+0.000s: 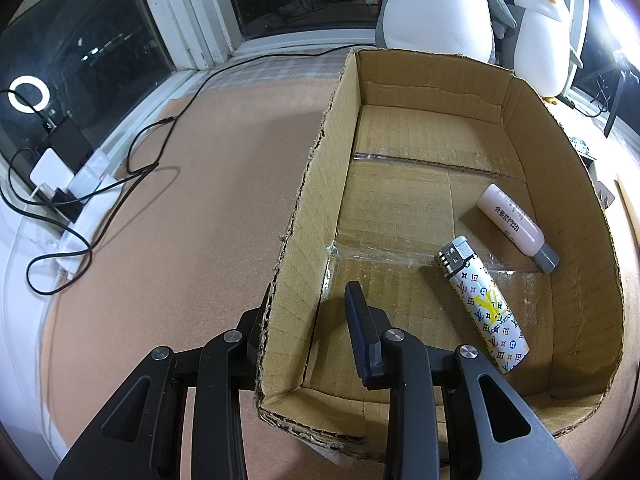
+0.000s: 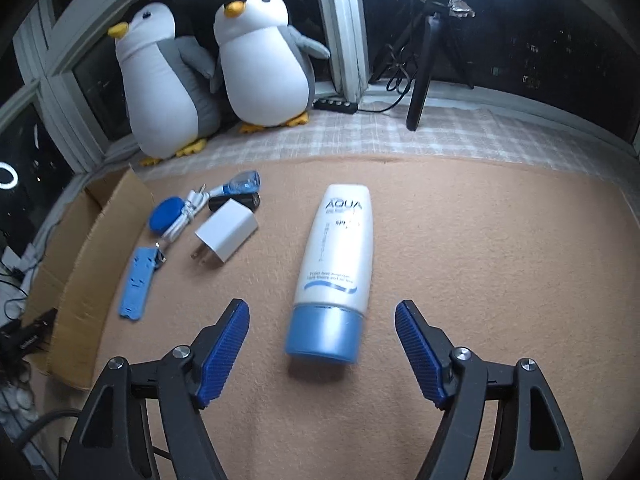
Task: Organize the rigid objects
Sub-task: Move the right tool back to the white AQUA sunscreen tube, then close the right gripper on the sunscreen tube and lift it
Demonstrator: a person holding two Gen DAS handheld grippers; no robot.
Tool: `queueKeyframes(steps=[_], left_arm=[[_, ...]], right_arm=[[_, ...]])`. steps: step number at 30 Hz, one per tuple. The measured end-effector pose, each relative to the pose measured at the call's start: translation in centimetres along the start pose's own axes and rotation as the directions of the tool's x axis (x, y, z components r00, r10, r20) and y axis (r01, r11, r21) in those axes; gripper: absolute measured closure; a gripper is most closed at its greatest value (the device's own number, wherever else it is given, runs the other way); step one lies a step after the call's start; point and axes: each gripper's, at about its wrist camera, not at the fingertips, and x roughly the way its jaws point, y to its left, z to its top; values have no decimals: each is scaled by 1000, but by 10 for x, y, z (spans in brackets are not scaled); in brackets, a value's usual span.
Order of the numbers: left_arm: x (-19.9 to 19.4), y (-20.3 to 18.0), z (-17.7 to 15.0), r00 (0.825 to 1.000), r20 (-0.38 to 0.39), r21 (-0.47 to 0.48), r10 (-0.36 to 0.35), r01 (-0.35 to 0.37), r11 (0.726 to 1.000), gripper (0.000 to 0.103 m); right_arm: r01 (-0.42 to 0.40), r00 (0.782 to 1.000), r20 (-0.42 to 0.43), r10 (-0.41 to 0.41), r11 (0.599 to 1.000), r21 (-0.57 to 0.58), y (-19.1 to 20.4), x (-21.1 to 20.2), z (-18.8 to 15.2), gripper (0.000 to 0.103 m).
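Right gripper [image 2: 322, 344] wide apart around sunscreen tube [image 2: 334, 268], centre frame, pads not touching. Left gripper [image 1: 304, 320] clamped on cardboard box [image 1: 296, 216] wall, lower centre. Risk: smooth rounded cap likely to squirt or roll if pinched off-centre.

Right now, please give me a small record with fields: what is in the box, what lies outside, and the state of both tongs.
in box: patterned lighter; small pink bottle
box: cardboard box, open top
on mat: sunscreen tube; white charger; blue strip
left tongs: shut on the box's wall
right tongs: open, either side of the tube's cap, not touching
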Motion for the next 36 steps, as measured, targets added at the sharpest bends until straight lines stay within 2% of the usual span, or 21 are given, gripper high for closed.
queueKeyframes(steps=[6,15,17,19,20,21,22,36], left_arm=[[0,0,0,1000,1,-1,0,0,1000,74],[0,-1,0,1000,1,-3,0,0,1000,74],[0,-1,0,1000,1,-2,0,0,1000,74],[0,-1,0,1000,1,-2,0,0,1000,74],[0,-1,0,1000,1,-2,0,0,1000,74],[0,-1,0,1000,1,-3,0,0,1000,74],[0,0,0,1000,1,-3,0,0,1000,74],[0,-1,0,1000,1,-2,0,0,1000,74]], right_arm=[[37,999,-16,-36,998,49,1,20,8,31],[130,991,-18,-130,991,23,3,42,15,32],[139,990,-15,-139,990,7,5,43,16,35],[147,989,-9,-147,989,-1,5,43,16,46],[146,989,-5,-146,989,0,5,43,17,50],[150,989,-4,-150,989,2,4,42,17,57],[147,989,-5,-147,989,3,2,42,18,59],[108,994,17,-108,994,1,3,25,15,59]])
